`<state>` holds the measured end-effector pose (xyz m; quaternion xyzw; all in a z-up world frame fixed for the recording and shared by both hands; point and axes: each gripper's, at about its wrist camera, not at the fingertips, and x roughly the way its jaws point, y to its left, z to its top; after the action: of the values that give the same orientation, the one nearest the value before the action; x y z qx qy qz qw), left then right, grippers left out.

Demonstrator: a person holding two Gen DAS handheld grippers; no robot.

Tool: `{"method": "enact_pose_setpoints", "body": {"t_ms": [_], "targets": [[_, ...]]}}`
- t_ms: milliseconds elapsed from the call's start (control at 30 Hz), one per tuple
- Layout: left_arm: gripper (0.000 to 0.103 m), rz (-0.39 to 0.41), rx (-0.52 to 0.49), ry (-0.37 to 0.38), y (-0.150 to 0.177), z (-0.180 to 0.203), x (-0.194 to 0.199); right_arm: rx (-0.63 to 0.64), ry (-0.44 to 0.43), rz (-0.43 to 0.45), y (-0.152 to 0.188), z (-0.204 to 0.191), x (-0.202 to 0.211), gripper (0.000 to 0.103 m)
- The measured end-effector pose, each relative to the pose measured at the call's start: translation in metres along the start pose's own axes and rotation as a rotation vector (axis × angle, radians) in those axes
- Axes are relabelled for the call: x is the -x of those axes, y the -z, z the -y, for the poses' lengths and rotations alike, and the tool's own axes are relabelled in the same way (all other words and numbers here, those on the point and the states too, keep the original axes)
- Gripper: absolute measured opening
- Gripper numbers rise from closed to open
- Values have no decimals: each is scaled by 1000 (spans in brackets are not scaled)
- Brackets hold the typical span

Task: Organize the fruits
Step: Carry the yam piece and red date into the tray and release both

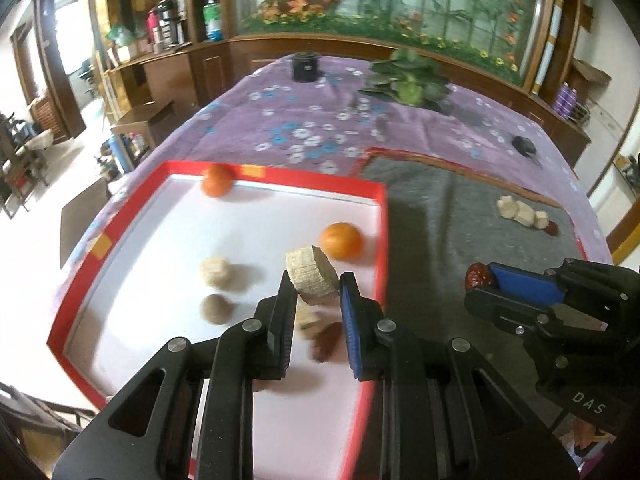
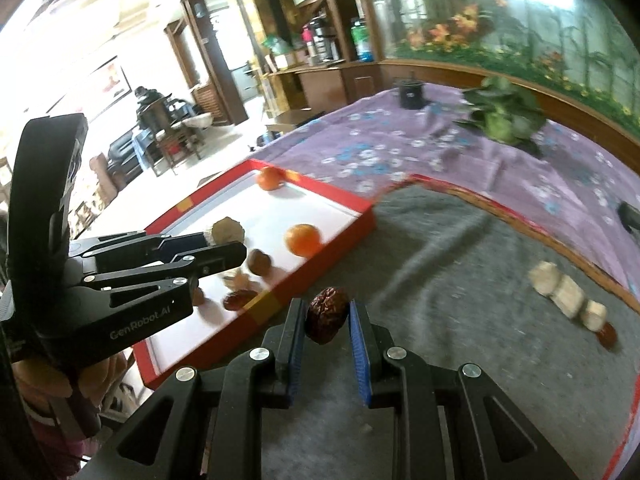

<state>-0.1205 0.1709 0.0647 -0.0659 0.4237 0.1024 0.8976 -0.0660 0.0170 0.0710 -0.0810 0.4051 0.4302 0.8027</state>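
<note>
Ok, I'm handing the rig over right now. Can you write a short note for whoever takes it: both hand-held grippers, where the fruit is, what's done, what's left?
Left hand-held gripper: shut on a pale cut chunk, held over the red tray.
Right hand-held gripper: shut on a red date, above the grey mat near the tray's edge.
Done: two oranges, two brownish round pieces and a date already lie in the tray.
Left: place both held pieces, then fetch the pale chunks and date on the mat.
</note>
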Motion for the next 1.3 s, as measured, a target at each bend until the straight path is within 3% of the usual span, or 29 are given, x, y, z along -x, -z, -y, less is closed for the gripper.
{"method": "enact_pose_setpoints", "body": {"t_ms": [533,1300], "targets": [[21,-18,128,-81,11,-67,-2,101,-69,-66,-20,-44,-42,21],[21,-55,176,-110,21,-89,-15,184,-156,-159,-6,-88,-78,21]]}}
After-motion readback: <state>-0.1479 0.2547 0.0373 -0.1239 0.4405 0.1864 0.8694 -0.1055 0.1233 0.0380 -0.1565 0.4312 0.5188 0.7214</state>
